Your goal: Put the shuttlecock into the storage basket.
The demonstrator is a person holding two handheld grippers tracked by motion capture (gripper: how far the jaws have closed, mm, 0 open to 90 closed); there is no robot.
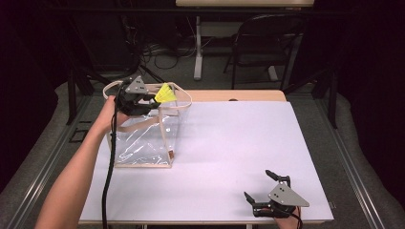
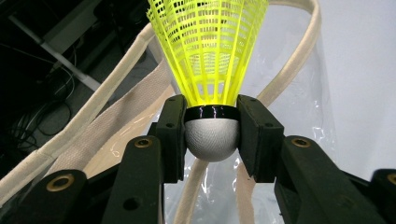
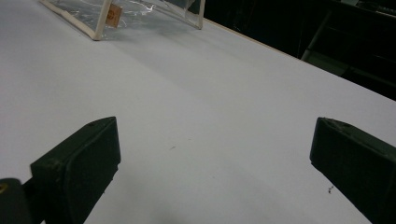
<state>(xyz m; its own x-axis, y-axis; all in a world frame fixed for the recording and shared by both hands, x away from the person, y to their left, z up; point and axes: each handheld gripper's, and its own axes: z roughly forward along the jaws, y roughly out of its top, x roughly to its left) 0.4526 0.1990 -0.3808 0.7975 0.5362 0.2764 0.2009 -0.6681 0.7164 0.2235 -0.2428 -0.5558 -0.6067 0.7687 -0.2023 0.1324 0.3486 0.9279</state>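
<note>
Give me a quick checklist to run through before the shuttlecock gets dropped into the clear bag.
1. Grip: left gripper is shut on the shuttlecock, pads on its white cork base: ok.
2. Position: in the high view the shuttlecock sits at the top rim of the clear bag; whether it is squarely over the opening: cannot tell.
3. Bag upright on the table: ok.
4. Handles: one loops right behind the shuttlecock, may snag: not ok.
5. Right gripper open, holding nothing, well away from the bag: ok.
</note>
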